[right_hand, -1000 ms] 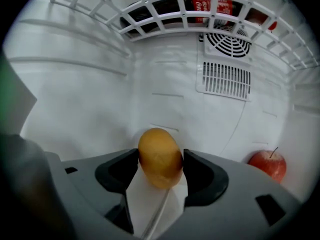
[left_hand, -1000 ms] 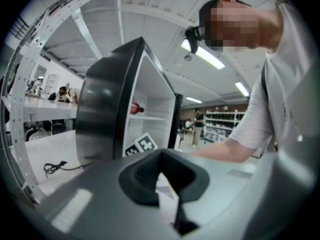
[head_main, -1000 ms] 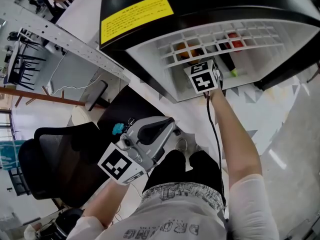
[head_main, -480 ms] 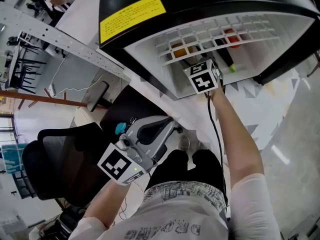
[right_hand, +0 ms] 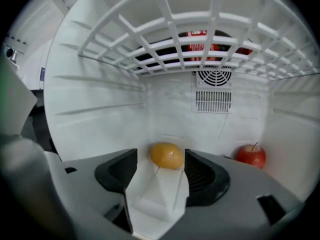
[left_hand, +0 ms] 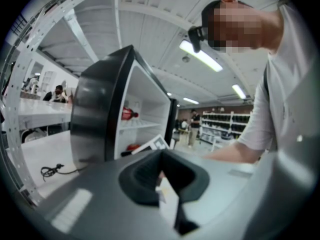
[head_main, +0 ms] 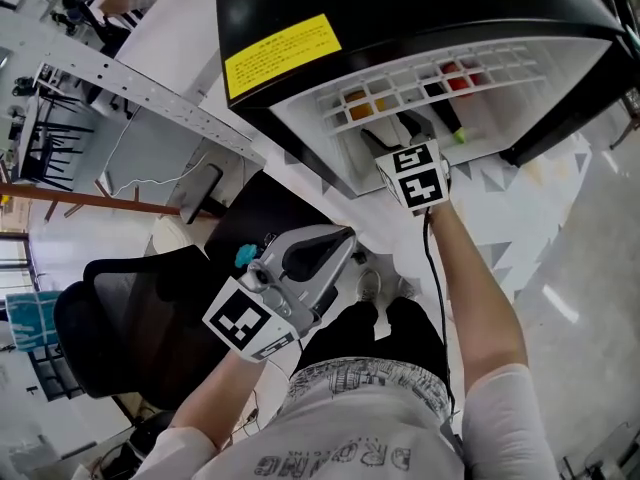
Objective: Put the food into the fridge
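Note:
A small black fridge (head_main: 300,8) stands open, showing its white inside. My right gripper (right_hand: 160,165) reaches into the lower compartment, and its jaws stand wide apart and open. A yellow-orange fruit (right_hand: 167,155) rests on the fridge floor just beyond the fingertips. To the right, near the side wall, sits a red apple (right_hand: 250,155). On the wire shelf (right_hand: 165,29) above lies a red can (right_hand: 205,40). My left gripper (head_main: 335,248) hangs outside in front of the fridge, shut and holding nothing. In the head view the right gripper (head_main: 393,133) sits at the fridge mouth.
A black office chair (head_main: 130,318) stands at the left behind my left arm. The fridge rests on a white table with a black cable (left_hand: 50,170) lying beside it. A perforated metal beam (head_main: 130,93) runs along the left.
My right gripper has drawn back a little towards the fridge mouth, so its jaws now show in front of the shelf. The left gripper has barely moved.

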### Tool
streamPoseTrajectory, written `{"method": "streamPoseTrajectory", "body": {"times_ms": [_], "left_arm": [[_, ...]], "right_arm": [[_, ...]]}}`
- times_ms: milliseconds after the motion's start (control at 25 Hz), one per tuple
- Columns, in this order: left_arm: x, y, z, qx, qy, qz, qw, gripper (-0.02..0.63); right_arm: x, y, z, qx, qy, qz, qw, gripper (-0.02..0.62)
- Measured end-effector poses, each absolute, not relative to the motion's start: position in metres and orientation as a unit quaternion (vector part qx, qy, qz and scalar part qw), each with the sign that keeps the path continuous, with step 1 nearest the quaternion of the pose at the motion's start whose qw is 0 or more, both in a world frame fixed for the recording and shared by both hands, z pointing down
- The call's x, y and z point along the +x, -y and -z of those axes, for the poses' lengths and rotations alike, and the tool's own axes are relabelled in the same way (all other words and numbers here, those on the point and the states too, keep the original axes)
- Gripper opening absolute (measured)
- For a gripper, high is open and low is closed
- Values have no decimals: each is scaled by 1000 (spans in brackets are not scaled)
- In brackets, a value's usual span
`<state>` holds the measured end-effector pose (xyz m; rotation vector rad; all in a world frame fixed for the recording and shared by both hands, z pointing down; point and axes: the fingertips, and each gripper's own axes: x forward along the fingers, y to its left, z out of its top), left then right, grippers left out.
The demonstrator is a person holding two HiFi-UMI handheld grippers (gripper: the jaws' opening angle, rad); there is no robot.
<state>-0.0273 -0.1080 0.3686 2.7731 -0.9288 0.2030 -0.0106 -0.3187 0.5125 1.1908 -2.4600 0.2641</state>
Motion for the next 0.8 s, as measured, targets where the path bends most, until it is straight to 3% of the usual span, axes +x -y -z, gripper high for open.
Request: {"method": "streamPoseTrajectory", "body": {"times_ms": [320, 440, 800], "left_arm": [[-21, 109, -352, 945, 303, -67, 99, 6], [-17, 108, -345, 948, 296, -66, 96, 6], [-13, 105, -326, 954, 282, -56, 85, 6]], "right_arm": [[8, 273, -475, 428, 882, -127, 152, 274], [15, 258, -460, 433, 882, -130, 135, 217], [31, 215, -408, 444, 883, -128, 83, 145]]}}
